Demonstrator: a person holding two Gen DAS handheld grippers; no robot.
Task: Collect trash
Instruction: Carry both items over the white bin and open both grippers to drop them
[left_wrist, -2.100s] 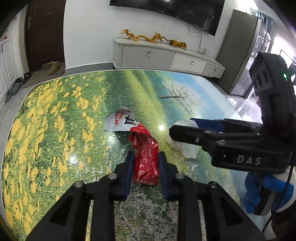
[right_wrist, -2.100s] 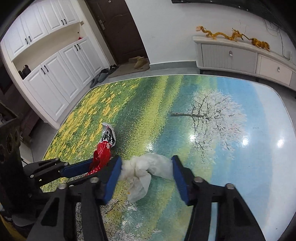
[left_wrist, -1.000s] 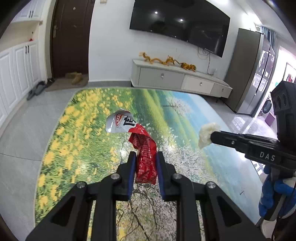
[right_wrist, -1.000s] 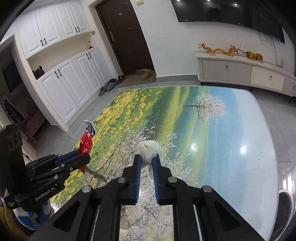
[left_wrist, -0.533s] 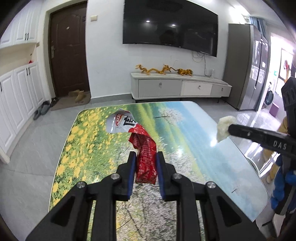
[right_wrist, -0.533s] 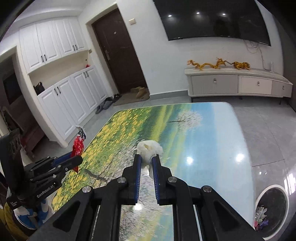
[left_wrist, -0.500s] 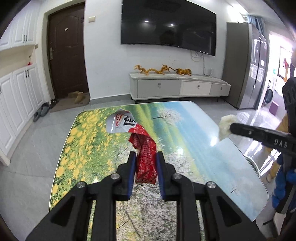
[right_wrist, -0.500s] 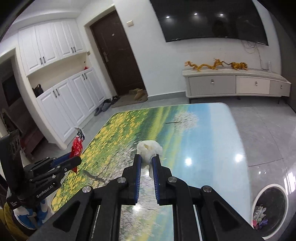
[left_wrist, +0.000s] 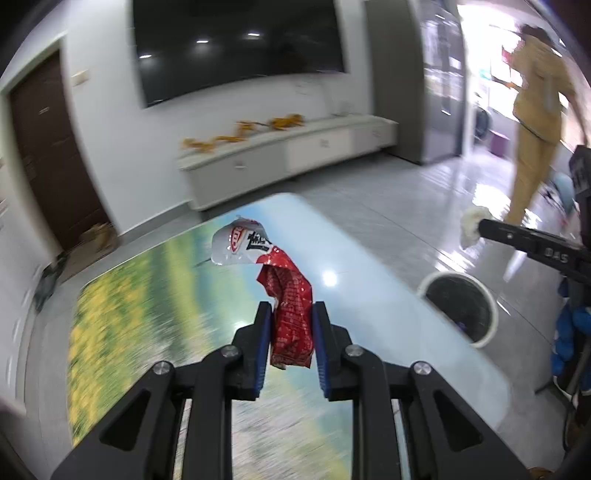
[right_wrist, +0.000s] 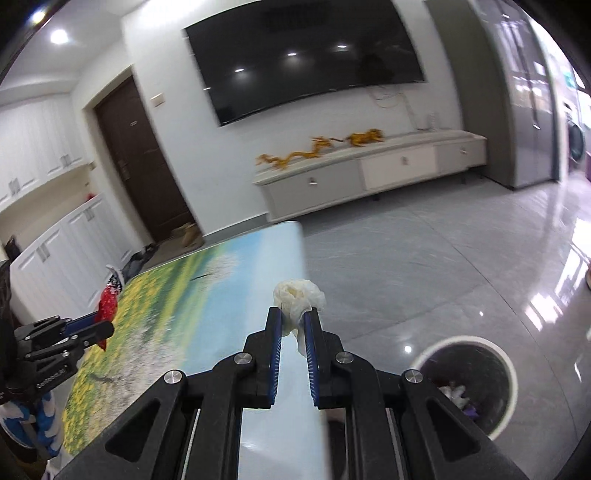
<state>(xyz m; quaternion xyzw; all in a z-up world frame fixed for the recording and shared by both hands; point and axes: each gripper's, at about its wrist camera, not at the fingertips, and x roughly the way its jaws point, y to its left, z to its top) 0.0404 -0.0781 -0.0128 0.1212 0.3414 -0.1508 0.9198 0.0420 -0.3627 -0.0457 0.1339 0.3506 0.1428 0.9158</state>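
Note:
My left gripper (left_wrist: 290, 314) is shut on a red and white snack wrapper (left_wrist: 284, 295), which hangs in the air above the landscape-printed table (left_wrist: 155, 280). A crumpled white tissue (right_wrist: 298, 297) is pinched in my right gripper (right_wrist: 293, 319), held over the table's right edge. On the floor to the right stands a white-rimmed trash bin (right_wrist: 469, 384) with some litter inside; the left wrist view shows the trash bin (left_wrist: 460, 304) below the right gripper (left_wrist: 480, 225) and its tissue (left_wrist: 472, 223). At the left of the right wrist view is the left gripper (right_wrist: 105, 328) with the wrapper (right_wrist: 108, 301).
A white TV cabinet (right_wrist: 369, 173) stands against the far wall under a wall-mounted TV (right_wrist: 306, 55). A person in yellow clothes (left_wrist: 535, 110) stands at the far right, beyond the bin. Glossy grey floor tiles (right_wrist: 424, 266) surround the table (right_wrist: 177, 314). White cupboards (right_wrist: 55, 251) line the left wall.
Both grippers have swung to the right with their loads and rolled. The trash bin has come closer in the right wrist view and now shows in the left one. A person has come into view.

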